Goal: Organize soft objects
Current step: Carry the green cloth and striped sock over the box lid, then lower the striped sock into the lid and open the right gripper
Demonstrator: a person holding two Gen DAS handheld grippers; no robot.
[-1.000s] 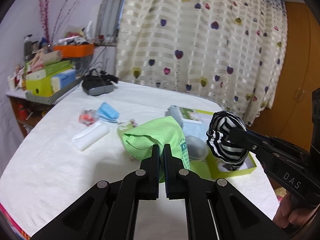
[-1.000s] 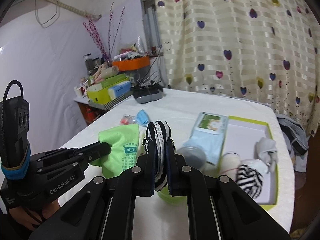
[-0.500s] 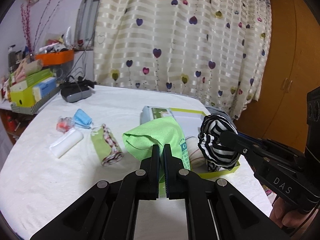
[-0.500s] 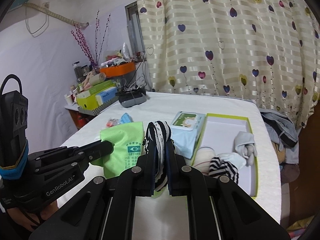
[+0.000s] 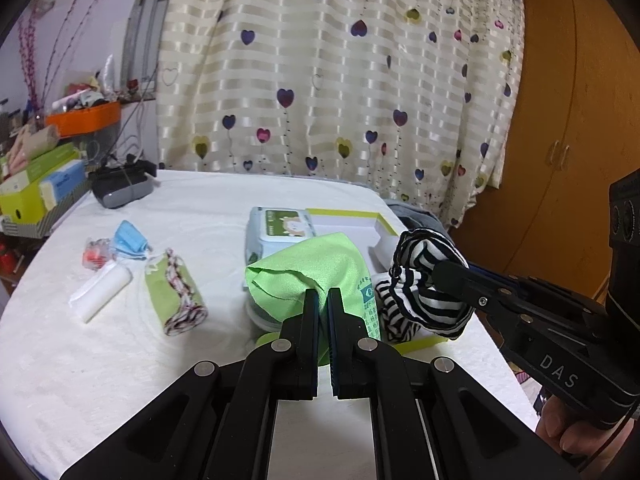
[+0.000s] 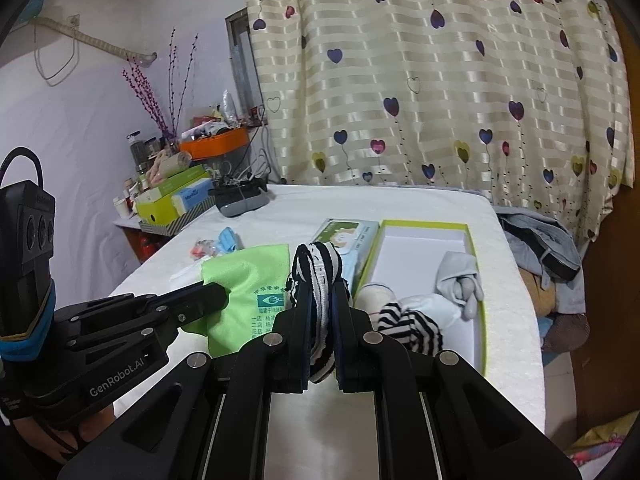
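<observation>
A: What could go wrong from here?

B: Both loads are limp. The right claw (image 6: 322,312) is clamped on the striped sock (image 6: 316,276), which bulges above the fingertips, so a loosened pinch short of the green-rimmed box (image 6: 476,280) would likely drop it on the table (image 6: 512,280). The left claw (image 5: 323,304) is pinched narrow on the green cloth (image 5: 312,268), which hangs over a clear container beside the box; its loose folds could drag that container or snag the box's near edge.

A: And the poses?

B: Both claws are held up above the table, roughly level, pointing towards the curtain. The right one sits just short of the box's near end, the left one just left of it, so sock and cloth hang close together, and they may brush.

A: Anything already in the box?

B: Another striped sock (image 6: 408,324) and a pale grey one (image 6: 460,280), at its near end.
</observation>
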